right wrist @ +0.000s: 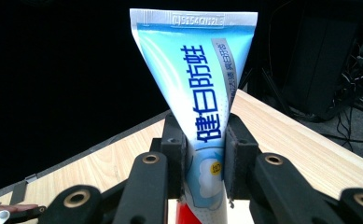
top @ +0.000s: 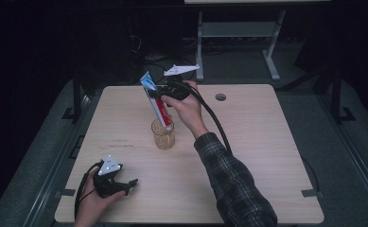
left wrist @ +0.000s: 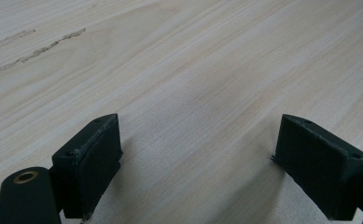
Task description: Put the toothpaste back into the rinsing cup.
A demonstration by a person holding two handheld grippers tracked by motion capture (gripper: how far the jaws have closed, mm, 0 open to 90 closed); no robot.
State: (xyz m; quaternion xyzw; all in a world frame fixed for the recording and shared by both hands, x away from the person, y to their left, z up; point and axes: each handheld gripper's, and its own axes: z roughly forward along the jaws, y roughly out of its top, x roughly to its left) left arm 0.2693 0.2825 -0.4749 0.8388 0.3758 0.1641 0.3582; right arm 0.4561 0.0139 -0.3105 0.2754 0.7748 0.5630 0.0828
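At the left of the high view, the left gripper (top: 125, 183) rests low on the near corner of the desk (top: 267, 156), its fingers (left wrist: 93, 158) spread wide with nothing but bare wood between them, well apart from the work. Toward the middle stands a clear glass cup (top: 163, 135), upright on the desk. Above it the toothpaste tube (top: 156, 104) is held by the right gripper (top: 160, 94), whose fingers (right wrist: 174, 149) are closed on the tube's middle, one pad on each flat face. The tube's long axis runs steeply, tilted so that the crimped flat end leans up and to the left while the red cap end points down into the cup's mouth; whether it touches the rim or the bottom I cannot tell. The right hand is plainly the nearer one, directly over the cup. The coming move likely depends on keeping that axis in line with the cup's opening as the tube goes down.
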